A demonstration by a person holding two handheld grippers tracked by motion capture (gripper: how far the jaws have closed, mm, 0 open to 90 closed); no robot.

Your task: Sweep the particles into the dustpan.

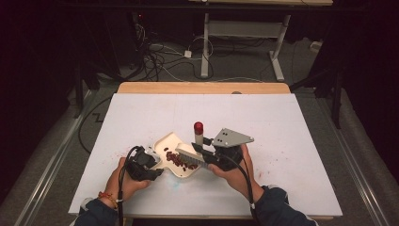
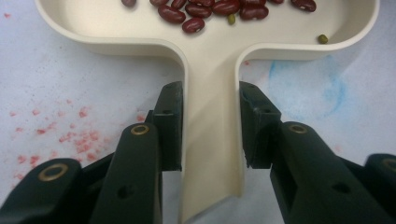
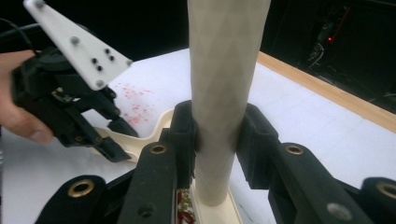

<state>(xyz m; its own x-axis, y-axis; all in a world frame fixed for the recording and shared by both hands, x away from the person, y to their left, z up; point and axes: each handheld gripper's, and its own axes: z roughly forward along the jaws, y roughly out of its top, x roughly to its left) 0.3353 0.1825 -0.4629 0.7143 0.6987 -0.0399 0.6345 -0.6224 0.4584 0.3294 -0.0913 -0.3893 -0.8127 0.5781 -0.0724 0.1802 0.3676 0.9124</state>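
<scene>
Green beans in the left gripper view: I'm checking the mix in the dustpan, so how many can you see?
2. One green bean lies among the red beans near the middle of the dustpan; the other green bean sits alone toward its right wall. More may be hidden beyond the frame.

Cream plastic dustpan (image 1: 170, 142), shallow and rounded at the corners, lying flat on the white tabletop (image 1: 282, 155) near its front edge, flat handle (image 2: 212, 140) reaching back toward the person between the left tongs (image 2: 211, 126). Inside, a scatter of dark red kidney beans (image 1: 176, 160) plus a few small green ones (image 2: 322, 38), possibly mung beans. Small brush (image 1: 193, 159) with pale bristles lying across the pan among the beans, its thick cream handle (image 3: 224, 88), red-capped, standing steeply upward in the right tongs (image 3: 219, 140).
</scene>
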